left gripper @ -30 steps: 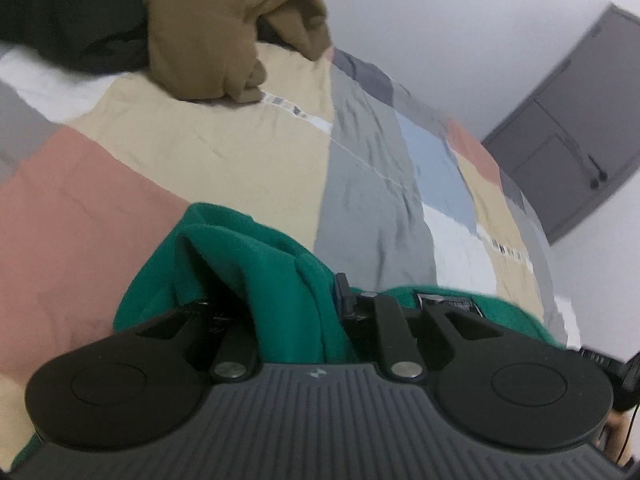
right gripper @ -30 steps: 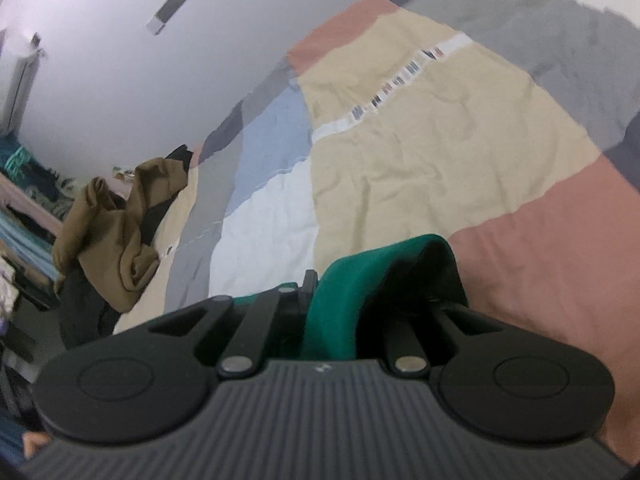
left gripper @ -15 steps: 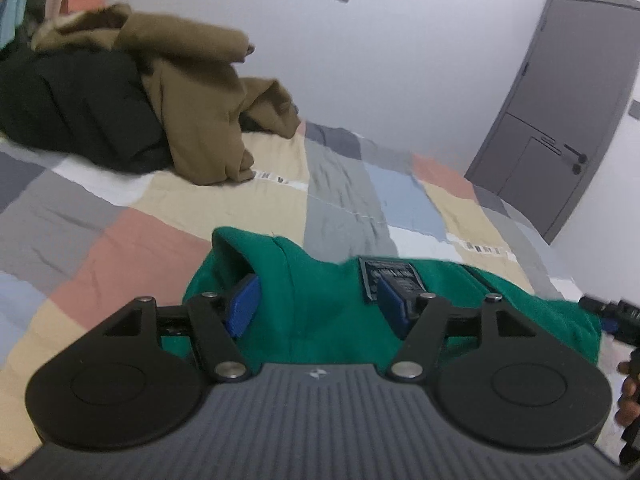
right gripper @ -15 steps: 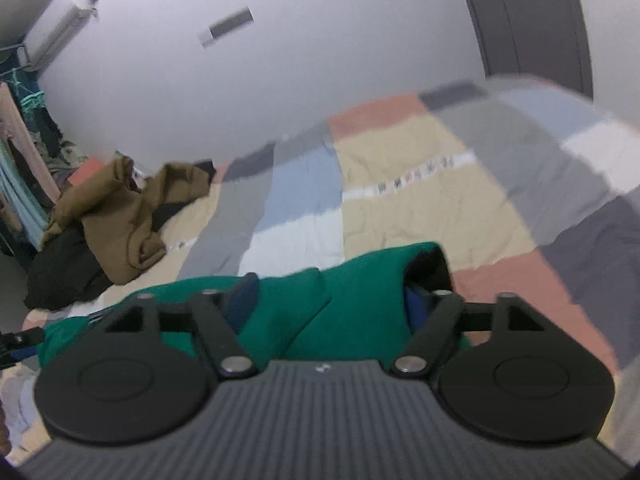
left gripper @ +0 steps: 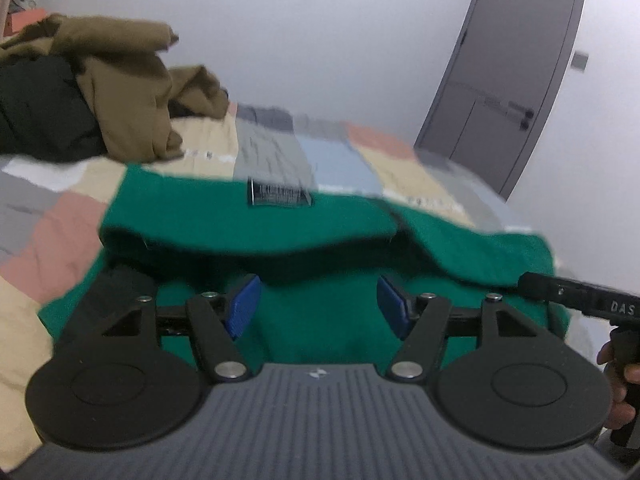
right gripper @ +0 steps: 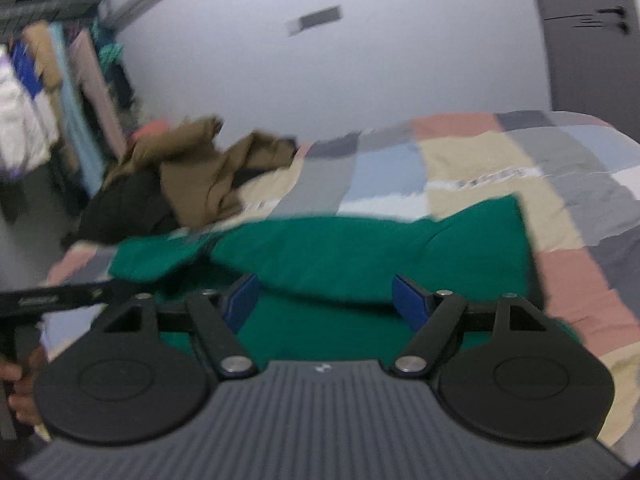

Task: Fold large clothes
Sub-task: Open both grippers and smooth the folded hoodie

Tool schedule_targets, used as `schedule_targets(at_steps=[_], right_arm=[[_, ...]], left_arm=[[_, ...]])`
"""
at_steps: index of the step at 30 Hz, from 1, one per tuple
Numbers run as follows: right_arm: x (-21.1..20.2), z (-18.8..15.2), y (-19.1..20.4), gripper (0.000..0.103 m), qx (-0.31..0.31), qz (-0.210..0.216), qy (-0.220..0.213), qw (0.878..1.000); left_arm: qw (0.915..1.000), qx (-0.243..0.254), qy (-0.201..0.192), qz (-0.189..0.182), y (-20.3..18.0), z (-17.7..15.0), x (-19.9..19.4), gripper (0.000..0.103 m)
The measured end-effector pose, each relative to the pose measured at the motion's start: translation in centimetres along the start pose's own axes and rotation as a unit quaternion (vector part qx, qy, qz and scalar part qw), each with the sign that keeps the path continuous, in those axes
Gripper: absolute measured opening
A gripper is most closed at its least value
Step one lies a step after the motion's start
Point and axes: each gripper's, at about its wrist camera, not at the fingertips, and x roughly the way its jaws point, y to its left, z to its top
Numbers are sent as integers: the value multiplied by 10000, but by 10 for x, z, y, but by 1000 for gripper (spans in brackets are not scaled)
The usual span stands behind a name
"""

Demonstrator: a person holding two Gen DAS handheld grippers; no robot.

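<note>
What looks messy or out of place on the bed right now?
A brown garment lies crumpled over black clothing at the bed's far corner. The green garment lies flat, one edge folded over.

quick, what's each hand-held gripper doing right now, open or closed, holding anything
Left hand-held gripper: open, holding nothing, over the green garment.
Right hand-held gripper: open, holding nothing.

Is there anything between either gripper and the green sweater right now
Nothing visible. The left gripper and right gripper are both open, with only the green sweater lying on the patchwork bedspread ahead of them. The brown and black clothes pile sits apart, further up the bed.
</note>
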Motion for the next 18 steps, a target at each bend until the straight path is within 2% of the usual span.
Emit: schedule_targets(at_steps=[4, 7, 12, 18], right_arm=[[23, -13, 14, 73, -324, 74, 371, 9988], [39, -23, 19, 73, -404, 9, 630, 9972], [57, -25, 25, 74, -504, -128, 633, 9966], [90, -9, 25, 74, -426, -268, 620, 9968]], left_arm=[[9992, 138, 270, 249, 0, -10, 27, 70], [9989, -12, 377, 279, 8, -15, 42, 70], [9985, -167, 452, 249, 15, -17, 50, 70], [9986, -269, 394, 227, 19, -13, 52, 70]])
